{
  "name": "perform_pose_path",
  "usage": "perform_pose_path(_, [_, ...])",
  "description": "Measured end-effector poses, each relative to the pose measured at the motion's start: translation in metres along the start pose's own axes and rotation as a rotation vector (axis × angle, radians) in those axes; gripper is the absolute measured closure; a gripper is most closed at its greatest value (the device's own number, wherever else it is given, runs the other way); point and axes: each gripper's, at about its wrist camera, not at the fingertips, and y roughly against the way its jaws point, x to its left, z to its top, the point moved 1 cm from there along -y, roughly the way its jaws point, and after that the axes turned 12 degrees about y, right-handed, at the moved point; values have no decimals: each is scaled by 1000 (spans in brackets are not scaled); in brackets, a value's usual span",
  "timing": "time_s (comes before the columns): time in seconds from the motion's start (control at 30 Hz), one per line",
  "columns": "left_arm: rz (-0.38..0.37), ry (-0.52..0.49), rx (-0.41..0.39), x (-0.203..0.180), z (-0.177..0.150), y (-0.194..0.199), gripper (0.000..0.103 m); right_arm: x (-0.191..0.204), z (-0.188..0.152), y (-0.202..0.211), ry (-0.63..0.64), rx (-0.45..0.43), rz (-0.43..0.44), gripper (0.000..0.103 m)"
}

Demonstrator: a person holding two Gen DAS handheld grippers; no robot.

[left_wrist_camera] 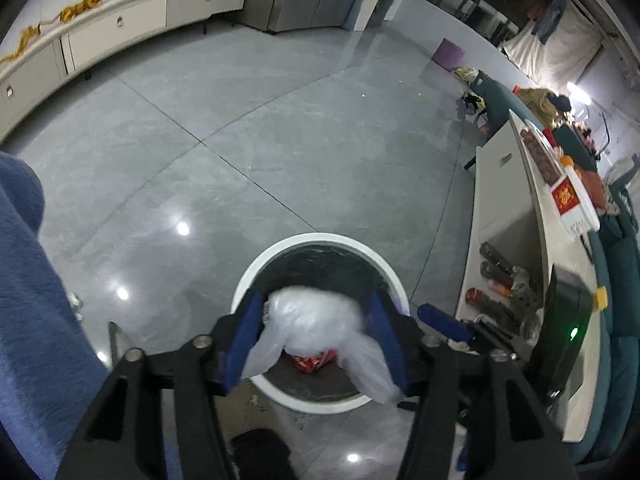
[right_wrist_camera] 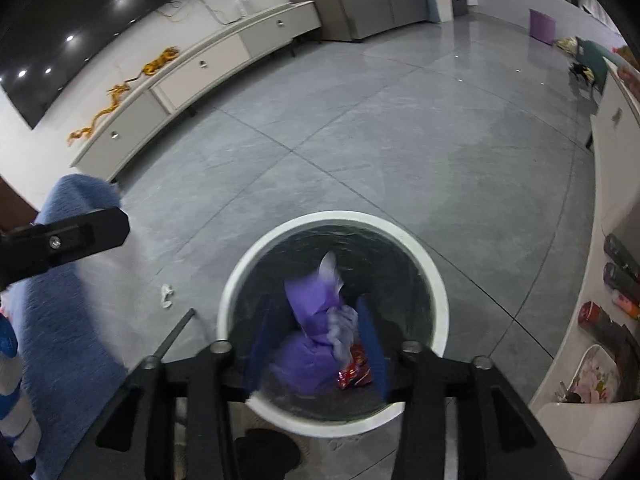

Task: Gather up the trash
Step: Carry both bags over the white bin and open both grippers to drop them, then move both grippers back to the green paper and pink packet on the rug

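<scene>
- I am holding my left gripper (left_wrist_camera: pixel 316 340) over the white bin (left_wrist_camera: pixel 256 276), jaws part open around a clear plastic bag (left_wrist_camera: pixel 320 320). The bag's loose ends are draping against the blue fingers (left_wrist_camera: pixel 244 340); whether the pads are pressing on it I cannot tell, and I judge it is being let go.
- I am pointing my right gripper (right_wrist_camera: pixel 316 344) steeply down into the same white bin (right_wrist_camera: pixel 232 292), jaws part open with a purple bag (right_wrist_camera: pixel 312 300) blurred between them. It appears to be apart from the pads, so I judge it is dropping.
- A red wrapper (right_wrist_camera: pixel 354 372) is lying at the bottom, on the dark liner (right_wrist_camera: pixel 392 264).
- Both grippers are sitting directly above the opening, presumably so the trash falls inside rather than on the rim.
- A small white scrap (right_wrist_camera: pixel 166 294) is lying on the grey floor (right_wrist_camera: pixel 360 140) just left of the bin, uncollected.
- Farther off, a purple tub (right_wrist_camera: pixel 542 26) is standing near the far wall.
</scene>
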Motion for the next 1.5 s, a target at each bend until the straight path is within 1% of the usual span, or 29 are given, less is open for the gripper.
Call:
perform_pose_path(0.17, [-8,38,6,-2,1,-10,47,-6,-1,4,-24,-14,-28,59])
perform_pose_path(0.27, [-11,45,-21,0,-7,2,47,-4,-4,16,-15,-37,-38,59])
perform_pose_path(0.37, [-15,58,-99,1,-17,28,47,6,-6,34,8,-68,-46,59])
perform_pose_path(0.43, [-24,70,-167,1,-28,53,47,11,-8,49,23,-98,-47,59])
perform_pose_path(0.53, [-25,60,-217,1,-40,86,47,23,-8,77,45,-145,-60,59])
perform_pose_path(0.67, [-7,47,-275,4,-65,132,47,42,-10,116,79,-210,-55,59])
perform_pose_path(0.77, [13,53,-317,15,-86,167,47,59,-10,147,102,-267,-35,55])
perform_pose_path(0.87, [40,56,-357,25,-104,197,47,81,-11,177,135,-315,-11,55])
perform_pose_path(1.0, [83,76,-426,55,-132,244,47,110,-12,206,184,-363,25,55])
perform_pose_path(1.2, [118,142,-482,112,-165,297,47,163,-11,235,269,-400,65,55])
perform_pose_path(1.33, [148,202,-511,158,-185,325,47,194,-7,239,329,-409,104,54])
perform_pose_path(1.4, [176,236,-522,187,-193,336,47,213,-5,235,365,-402,134,53])
perform_pose_path(1.5, [219,254,-519,227,-194,347,47,240,-4,222,418,-375,172,51])
